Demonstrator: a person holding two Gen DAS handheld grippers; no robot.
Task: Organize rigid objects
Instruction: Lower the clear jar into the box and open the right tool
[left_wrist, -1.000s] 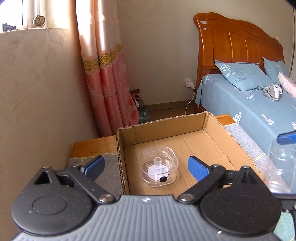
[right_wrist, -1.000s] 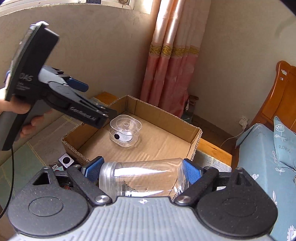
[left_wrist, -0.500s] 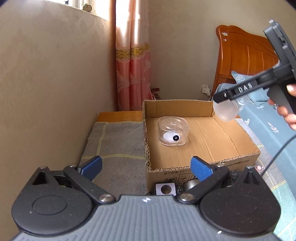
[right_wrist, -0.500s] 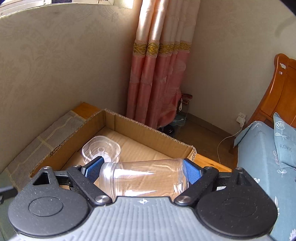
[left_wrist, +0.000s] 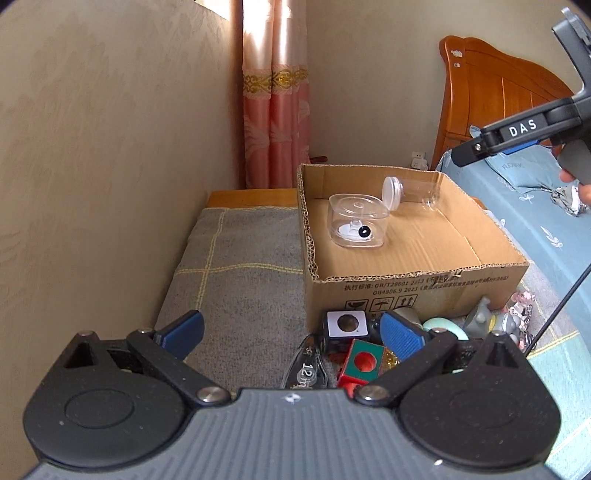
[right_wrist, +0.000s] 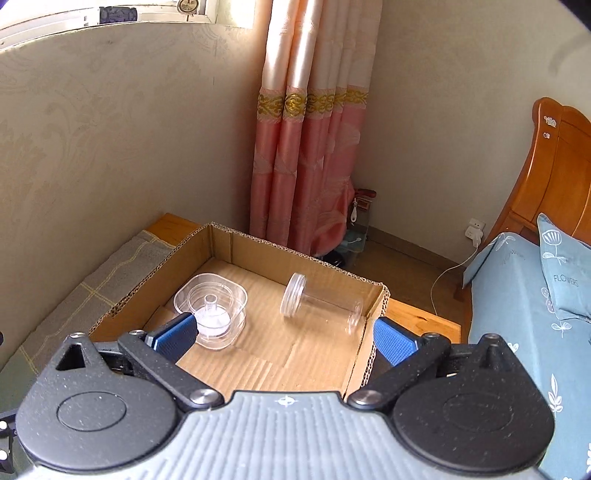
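A cardboard box (left_wrist: 406, 277) (right_wrist: 291, 251) holds a clear square container (left_wrist: 356, 225) (right_wrist: 212, 310) and a clear jar (left_wrist: 410, 192) (right_wrist: 321, 306) lying on its side by the far right corner. My right gripper (right_wrist: 284, 334) hangs above the box's near edge, its jaws opening wide with nothing between them. One of its fingers (left_wrist: 513, 136) shows at the upper right of the left wrist view. My left gripper (left_wrist: 291, 330) is open over a pile in front of the box: a white-faced cube (left_wrist: 345, 325), a red and green block (left_wrist: 362, 363), a tape dispenser (left_wrist: 304, 369).
A grey checked blanket (left_wrist: 240, 266) lies left of the box, against the wall. More small toys, one a grey figure (left_wrist: 487, 321), sit at the box's front right corner. A bed (right_wrist: 524, 295) with blue sheets stands to the right. A pink curtain (right_wrist: 303, 166) hangs behind.
The right gripper let go of the clear jar, which now lies in the box. The left gripper drew back from over the box to the pile in front of it.
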